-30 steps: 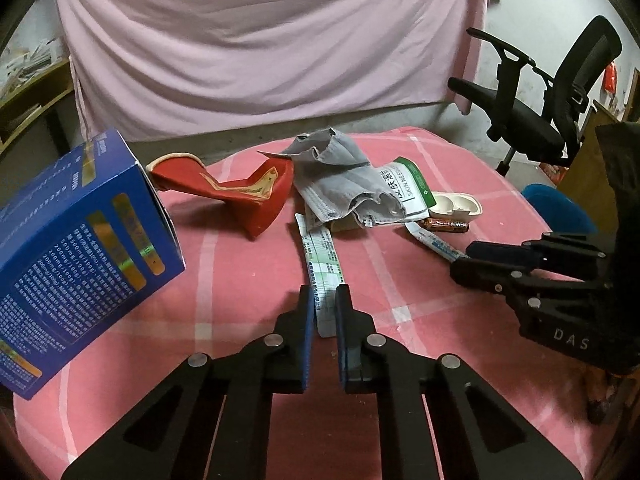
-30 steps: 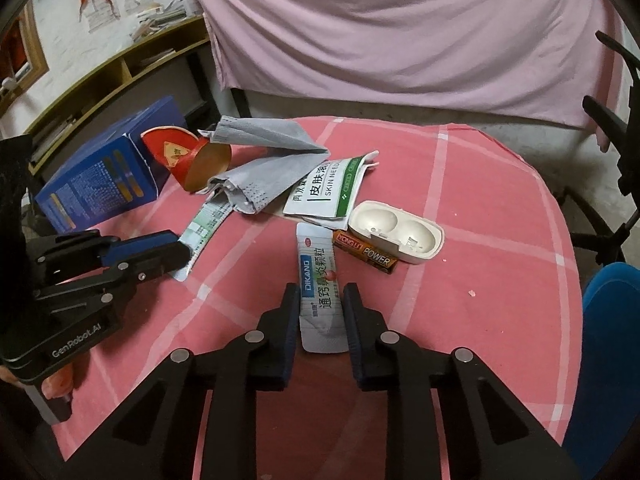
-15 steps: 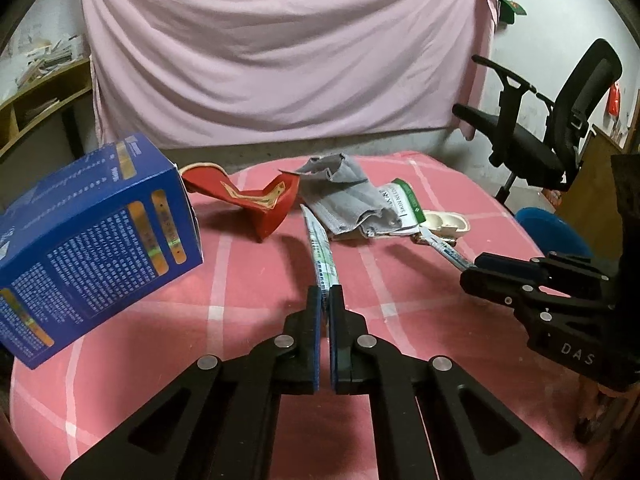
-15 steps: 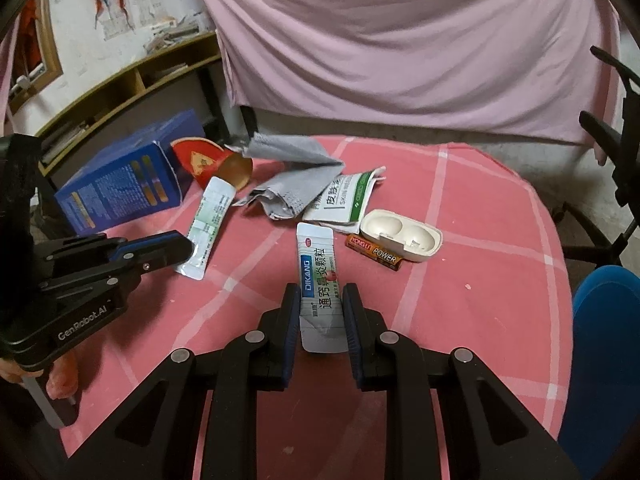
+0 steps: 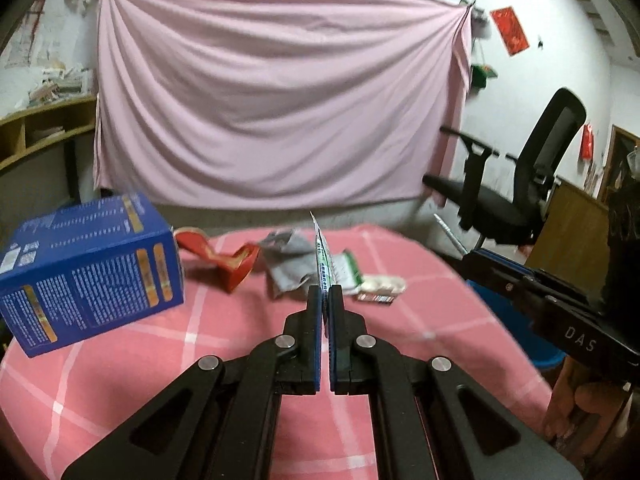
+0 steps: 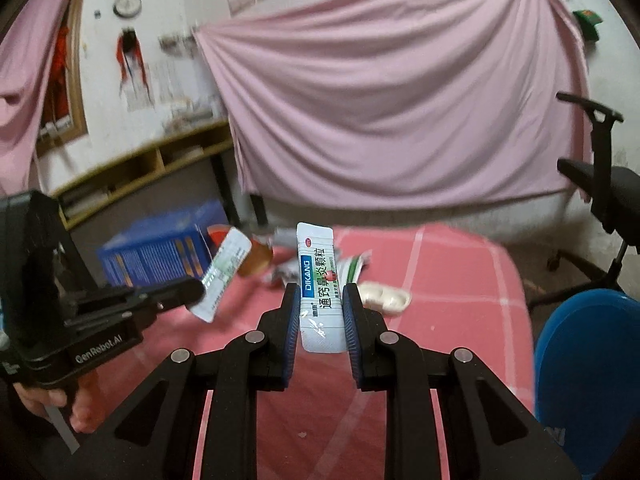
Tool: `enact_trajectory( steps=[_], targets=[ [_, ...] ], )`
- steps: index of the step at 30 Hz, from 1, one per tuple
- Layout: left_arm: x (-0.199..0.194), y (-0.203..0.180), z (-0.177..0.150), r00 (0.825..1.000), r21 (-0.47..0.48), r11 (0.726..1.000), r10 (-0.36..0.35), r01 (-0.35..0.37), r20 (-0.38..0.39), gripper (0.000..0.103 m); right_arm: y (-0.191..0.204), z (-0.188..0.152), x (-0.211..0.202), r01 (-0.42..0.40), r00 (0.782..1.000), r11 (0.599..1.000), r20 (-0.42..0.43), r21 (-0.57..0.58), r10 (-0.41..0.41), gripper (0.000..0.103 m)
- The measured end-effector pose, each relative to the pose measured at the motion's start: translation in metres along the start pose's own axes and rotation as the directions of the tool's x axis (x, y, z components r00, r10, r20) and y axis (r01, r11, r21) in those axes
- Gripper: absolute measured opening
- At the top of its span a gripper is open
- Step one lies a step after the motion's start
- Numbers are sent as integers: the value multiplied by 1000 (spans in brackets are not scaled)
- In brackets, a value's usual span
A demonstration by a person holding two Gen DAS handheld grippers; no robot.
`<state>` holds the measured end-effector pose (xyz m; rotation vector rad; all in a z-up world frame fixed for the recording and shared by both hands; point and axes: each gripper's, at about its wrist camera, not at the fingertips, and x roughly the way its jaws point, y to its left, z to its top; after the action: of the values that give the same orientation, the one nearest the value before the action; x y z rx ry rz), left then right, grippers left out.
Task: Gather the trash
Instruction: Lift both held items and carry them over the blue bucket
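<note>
My left gripper is shut on a thin green-and-white sachet, which I see edge-on, lifted above the pink checked table. From the right wrist view that sachet hangs at the left gripper's tip. My right gripper is shut on a white-and-blue sachet, held flat and clear of the cloth. On the table behind lie a grey face mask, a crushed red carton, a green-white pouch, a white plastic tray and a small battery.
A blue box stands at the table's left edge. A blue round container sits low beside the table on the right. A black office chair stands past it, and a pink sheet covers the back wall.
The left jaws closed fully on the green-white sachet. Both grippers rose and tilted up, carrying their sachets off the table; the rest of the trash stayed put.
</note>
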<state>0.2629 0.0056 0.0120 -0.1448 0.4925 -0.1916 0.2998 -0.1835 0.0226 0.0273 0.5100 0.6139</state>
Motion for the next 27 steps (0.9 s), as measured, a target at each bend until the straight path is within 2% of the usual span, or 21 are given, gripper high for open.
enact_trajectory(
  steps=[4, 9, 16, 21, 27],
  targets=[
    [-14, -18, 11, 994, 1, 1000, -26, 26, 102, 1, -3, 3, -25, 18, 993, 1000, 113, -5, -17, 19],
    [-24, -53, 25, 977, 46, 998, -55, 47, 207, 1, -13, 9, -53, 71, 973, 997, 220, 0, -69, 19],
    [-24, -109, 46, 942, 121, 986, -148, 116, 300, 1, -39, 13, -94, 161, 926, 986, 337, 51, -169, 19],
    [-12, -153, 53, 938, 192, 970, -203, 152, 283, 1, -62, 13, -121, 236, 889, 967, 382, 93, -254, 19],
    [9, -203, 55, 940, 240, 951, -250, 194, 231, 1, -95, 1, -147, 295, 860, 941, 382, 166, -337, 19]
  ],
)
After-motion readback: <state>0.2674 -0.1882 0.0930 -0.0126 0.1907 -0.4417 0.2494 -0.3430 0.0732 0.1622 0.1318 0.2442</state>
